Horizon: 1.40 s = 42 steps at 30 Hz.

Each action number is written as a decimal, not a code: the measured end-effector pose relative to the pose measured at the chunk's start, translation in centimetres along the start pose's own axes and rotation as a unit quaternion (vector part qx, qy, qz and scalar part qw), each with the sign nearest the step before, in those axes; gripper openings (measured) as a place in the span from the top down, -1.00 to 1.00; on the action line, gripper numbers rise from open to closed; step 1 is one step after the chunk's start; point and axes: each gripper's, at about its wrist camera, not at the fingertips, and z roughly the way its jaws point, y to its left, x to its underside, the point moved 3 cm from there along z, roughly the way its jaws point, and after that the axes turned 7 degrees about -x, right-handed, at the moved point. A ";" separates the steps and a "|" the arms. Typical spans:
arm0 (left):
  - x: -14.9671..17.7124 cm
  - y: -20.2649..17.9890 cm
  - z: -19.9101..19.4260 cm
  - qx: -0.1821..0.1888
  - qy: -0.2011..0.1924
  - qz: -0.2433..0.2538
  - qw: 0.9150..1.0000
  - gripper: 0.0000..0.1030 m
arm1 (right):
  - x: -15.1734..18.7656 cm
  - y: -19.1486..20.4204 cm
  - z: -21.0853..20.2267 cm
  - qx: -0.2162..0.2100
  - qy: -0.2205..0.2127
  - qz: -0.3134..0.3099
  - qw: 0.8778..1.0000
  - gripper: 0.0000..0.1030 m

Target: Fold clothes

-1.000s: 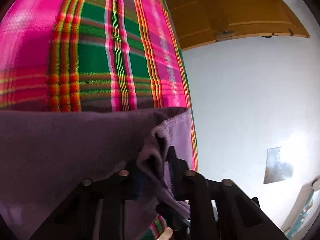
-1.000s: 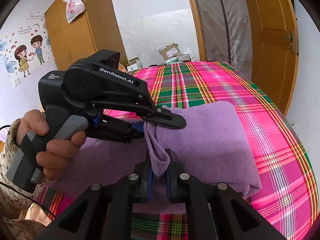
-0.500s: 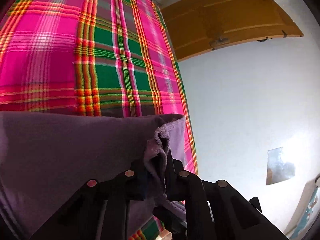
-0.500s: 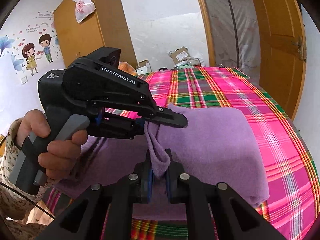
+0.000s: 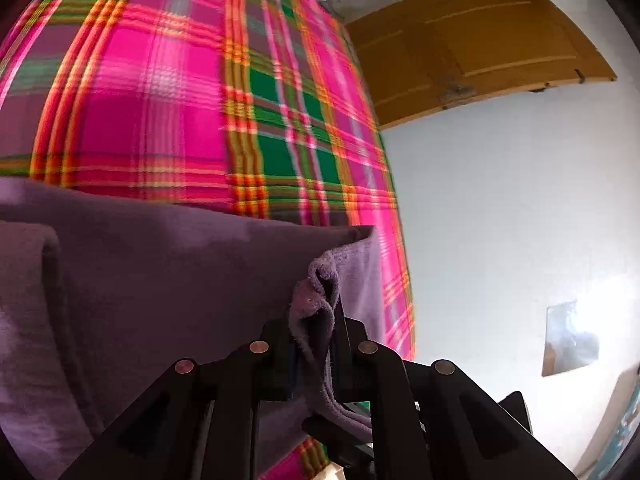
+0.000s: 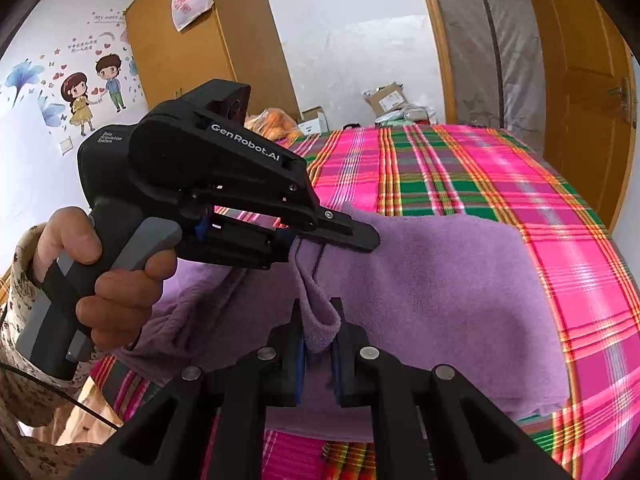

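A purple fleece garment (image 6: 440, 292) lies part-folded on the pink and green plaid bed cover (image 6: 480, 176). My right gripper (image 6: 318, 320) is shut on a bunched edge of it at the near side. In the right wrist view my left gripper (image 6: 308, 242), held in a person's hand (image 6: 100, 272), pinches the same edge just above and left of the right one. The left wrist view shows the left gripper (image 5: 316, 320) shut on a fold of the purple garment (image 5: 160, 280), with the plaid cover (image 5: 180, 100) beyond it.
A wooden door (image 6: 588, 92) stands at the right of the bed, and a wardrobe (image 6: 192, 48) with a hanging plastic bag (image 6: 188, 0) at the back left. Cardboard boxes (image 6: 388, 100) sit past the bed's far end. A white wall (image 5: 500, 220) lies beyond the bed's edge.
Both grippers have carried the pinched purple edge across the bed, keeping their grip. More of the plaid cover shows ahead in the left wrist view, and the garment is stretched out further.
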 end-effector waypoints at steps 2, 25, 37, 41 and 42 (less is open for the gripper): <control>0.0 0.7 0.2 -0.006 0.003 -0.011 1.000 0.79 | 0.3 0.1 0.4 -0.003 0.007 0.003 1.000 0.79; -0.9 -1.0 -3.2 -0.060 -0.082 0.013 0.995 0.56 | 1.6 0.1 2.4 -0.032 0.054 -0.002 0.998 0.56; 0.0 -3.3 -0.7 -0.061 -0.051 0.039 0.996 0.51 | -0.6 -8.6 -6.0 0.057 -0.038 0.103 0.992 0.56; -0.4 -2.1 -1.2 -0.093 -0.067 0.024 0.993 0.51 | 0.8 -9.4 -5.9 0.075 -0.029 0.103 0.991 0.56; -0.4 -2.0 -1.3 -0.093 -0.072 0.022 0.993 0.51 | 0.8 -9.3 -5.7 0.089 -0.028 0.087 0.992 0.56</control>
